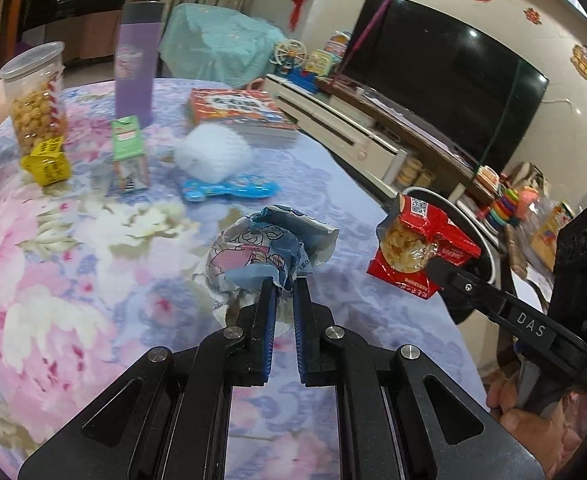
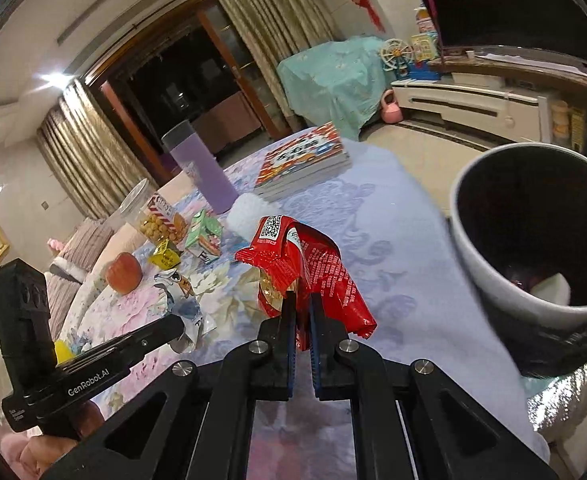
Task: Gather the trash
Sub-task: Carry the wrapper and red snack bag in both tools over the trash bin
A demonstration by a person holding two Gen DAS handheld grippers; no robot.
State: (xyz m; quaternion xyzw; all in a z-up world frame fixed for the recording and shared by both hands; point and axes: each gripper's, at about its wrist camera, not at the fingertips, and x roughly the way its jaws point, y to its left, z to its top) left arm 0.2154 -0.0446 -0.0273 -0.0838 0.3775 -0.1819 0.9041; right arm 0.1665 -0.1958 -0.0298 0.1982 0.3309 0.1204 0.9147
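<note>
My left gripper (image 1: pixel 283 282) is shut on a crumpled blue and white wrapper (image 1: pixel 265 244) and holds it just above the flowered tablecloth (image 1: pixel 73 240). My right gripper (image 2: pixel 302 298) is shut on a red snack wrapper (image 2: pixel 313 268) with a biscuit inside; it also shows in the left wrist view (image 1: pixel 417 246), held past the table's right edge. A grey trash bin (image 2: pixel 493 264) with a dark inside stands close to the right of the red wrapper. The left gripper and its wrapper (image 2: pixel 181 304) show at the left in the right wrist view.
On the table stand a snack jar (image 1: pixel 33 100), a purple bottle (image 1: pixel 137 60), a green carton (image 1: pixel 127 148), a yellow box (image 1: pixel 47 164), a white foam piece (image 1: pixel 213 152), a blue toy (image 1: pixel 229 190), a book (image 1: pixel 241 114) and an apple (image 2: pixel 123 272). A TV (image 1: pixel 445 80) stands beyond.
</note>
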